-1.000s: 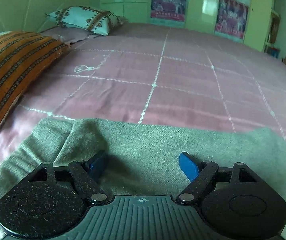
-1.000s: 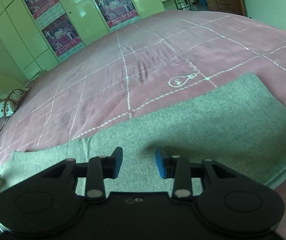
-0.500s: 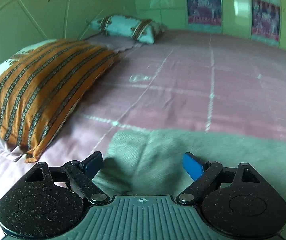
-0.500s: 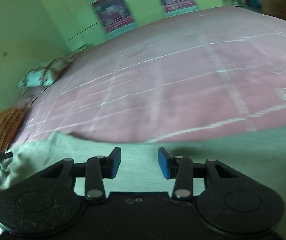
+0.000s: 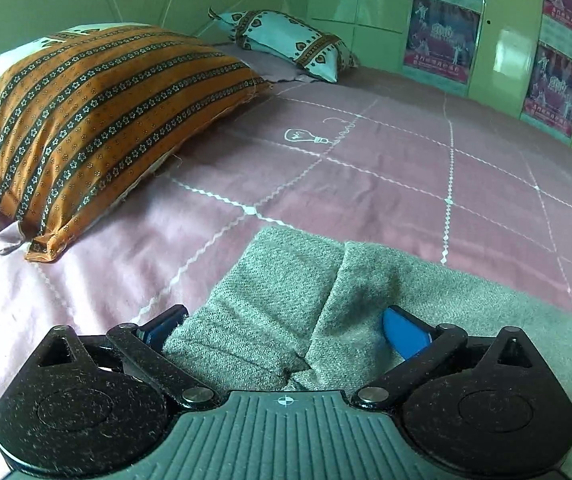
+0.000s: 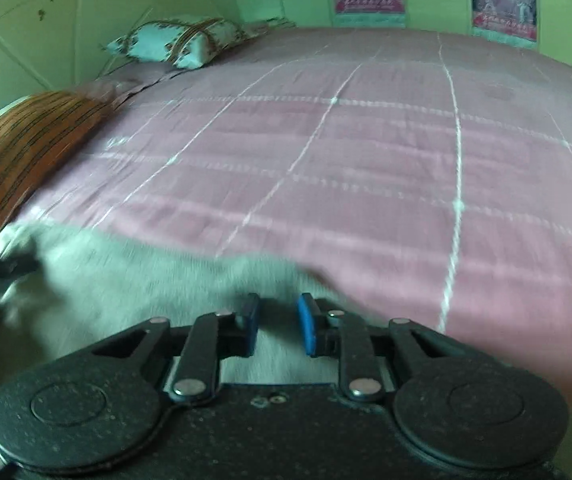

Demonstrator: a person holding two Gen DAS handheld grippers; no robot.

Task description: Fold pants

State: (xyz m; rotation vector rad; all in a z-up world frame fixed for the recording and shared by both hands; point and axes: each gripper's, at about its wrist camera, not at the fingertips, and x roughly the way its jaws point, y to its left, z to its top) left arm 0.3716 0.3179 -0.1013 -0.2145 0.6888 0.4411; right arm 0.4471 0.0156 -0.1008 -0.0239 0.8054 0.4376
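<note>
The grey knit pants (image 5: 286,288) lie on the pink bedspread (image 5: 386,168). One end of them is bunched in a crease. My left gripper (image 5: 284,326) straddles that end, its jaws opening wide, and the blue pads (image 5: 404,334) stand clear of the cloth. In the blurred right wrist view the pants (image 6: 126,292) stretch from the left edge to my right gripper (image 6: 278,322). Its jaws are closing over the cloth's edge, and a gap still shows between the pads with grey cloth in it.
An orange striped pillow (image 5: 86,120) lies at the left, and a pale patterned pillow (image 5: 286,42) sits behind it by the headboard. Green wardrobe doors with posters (image 5: 442,36) stand beyond the bed. The pink bedspread (image 6: 366,160) runs far ahead and to the right.
My left gripper swung left toward the pillows and spread its jaws over the pants' end. My right gripper swept left along the pants and its jaws narrowed.
</note>
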